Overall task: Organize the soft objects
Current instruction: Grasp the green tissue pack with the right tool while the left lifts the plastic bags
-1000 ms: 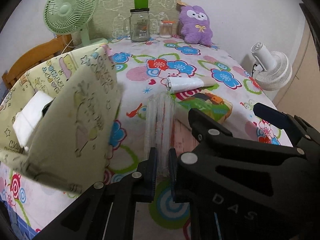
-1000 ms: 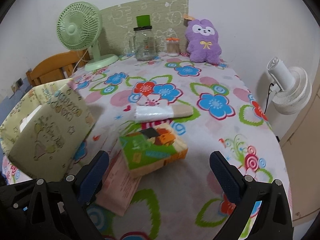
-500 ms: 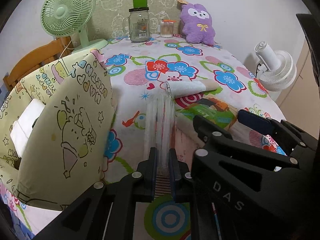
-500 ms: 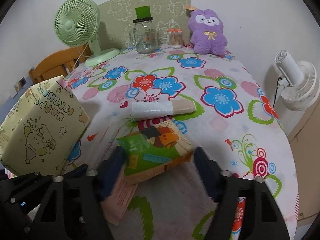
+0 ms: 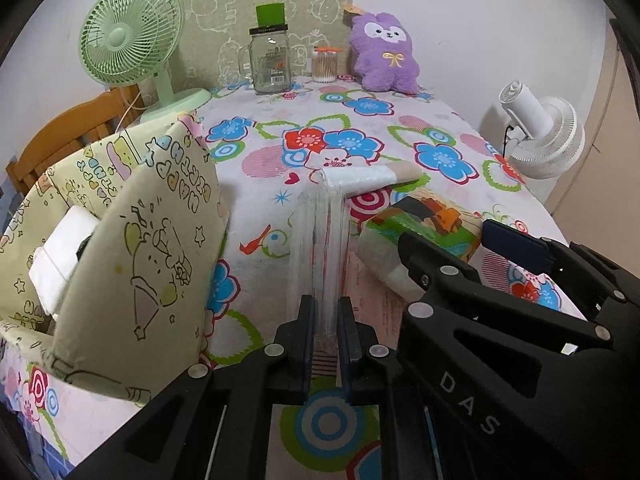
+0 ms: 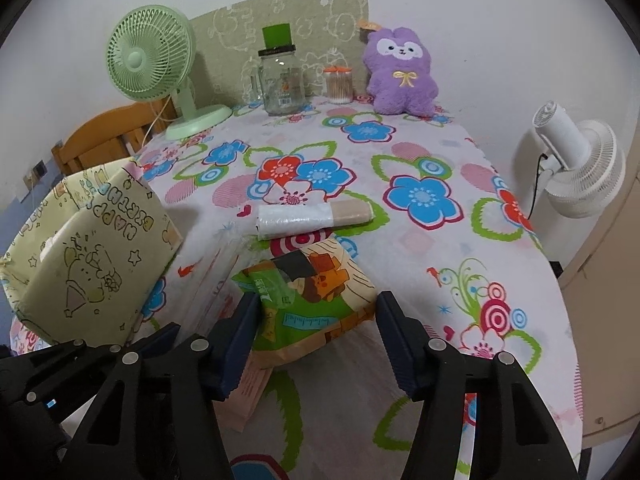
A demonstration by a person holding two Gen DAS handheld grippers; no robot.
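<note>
Closing around the green tissue pack [image 6: 308, 300] at lower centre of the right wrist view, the right gripper [image 6: 316, 340] has its blue pads at the pack's two sides (firm contact cannot be told). The left gripper [image 5: 326, 340], at bottom centre of its view, is pinched narrow on a clear plastic strip [image 5: 318, 248] running up to the bag roll [image 5: 360, 178]. A yellow gift bag [image 5: 132, 240] stands at left.

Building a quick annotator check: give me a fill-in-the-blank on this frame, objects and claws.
1. The left claw is shut on a clear ____ strip drawn from the roll.
2. The right claw is closing around the green and orange ____ pack.
3. The plush toy by the wall is ____ in colour.
4. The yellow gift bag reads "Happy ____".

Missing words: plastic; tissue; purple; Birthday
</note>
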